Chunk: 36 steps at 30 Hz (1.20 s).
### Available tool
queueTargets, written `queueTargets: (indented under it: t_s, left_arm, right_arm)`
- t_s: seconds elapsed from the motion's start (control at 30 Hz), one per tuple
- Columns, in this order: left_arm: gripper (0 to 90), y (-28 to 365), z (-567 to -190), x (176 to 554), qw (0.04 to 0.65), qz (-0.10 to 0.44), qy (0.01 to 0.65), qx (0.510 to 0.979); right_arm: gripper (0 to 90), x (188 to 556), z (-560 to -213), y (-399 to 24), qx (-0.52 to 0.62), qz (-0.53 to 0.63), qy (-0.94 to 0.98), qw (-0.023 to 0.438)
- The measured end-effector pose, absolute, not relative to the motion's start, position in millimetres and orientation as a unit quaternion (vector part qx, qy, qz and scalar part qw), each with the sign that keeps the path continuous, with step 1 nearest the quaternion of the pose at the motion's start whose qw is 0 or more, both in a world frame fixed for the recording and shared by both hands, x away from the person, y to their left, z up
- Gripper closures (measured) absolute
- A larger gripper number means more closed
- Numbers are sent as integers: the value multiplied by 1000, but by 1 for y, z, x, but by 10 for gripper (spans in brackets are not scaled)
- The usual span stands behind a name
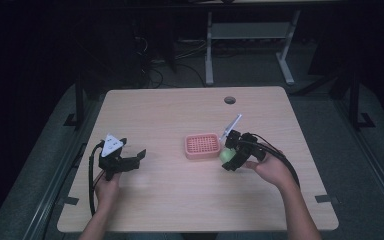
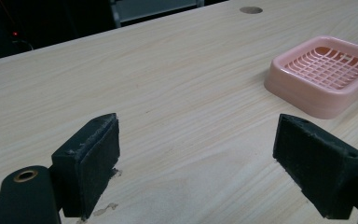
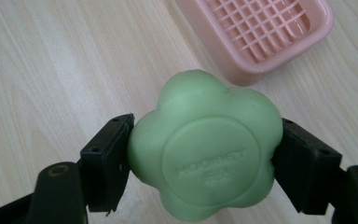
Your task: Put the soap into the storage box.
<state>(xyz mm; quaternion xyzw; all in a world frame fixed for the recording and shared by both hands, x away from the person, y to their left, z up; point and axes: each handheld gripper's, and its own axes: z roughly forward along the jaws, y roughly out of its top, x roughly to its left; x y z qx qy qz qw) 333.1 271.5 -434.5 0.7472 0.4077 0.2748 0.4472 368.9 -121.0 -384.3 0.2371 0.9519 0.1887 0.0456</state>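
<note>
Gripping green soap (image 3: pixel 205 144) in right claw (image 3: pixel 205 154), beside pink dish (image 3: pixel 261 32) edge, left claw (image 2: pixel 196 158) released w/ bare table (image 2: pixel 168 93) ahead.

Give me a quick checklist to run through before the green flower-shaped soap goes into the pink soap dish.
1. Grip on the green flower-shaped soap: the right gripper has a jaw pressed on each side of it. Ok.
2. Soap lifted off the light wooden table: cannot tell from these views.
3. Pink plastic soap dish with grid insert: empty and upright. Ok.
4. Soap lined up over the dish: it sits beside the dish's near edge, not above it. Not ok.
5. Left gripper out of the way: open, off to the left, apart from the dish. Ok.
</note>
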Motion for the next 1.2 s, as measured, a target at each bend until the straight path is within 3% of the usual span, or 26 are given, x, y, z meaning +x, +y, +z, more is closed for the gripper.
queueTargets:
  t_s: [1.2]
  left_arm:
    - [143,272,-434,333,450,274,410,745]
  right_arm:
    - [261,414,-375,-81,224,188,956,38]
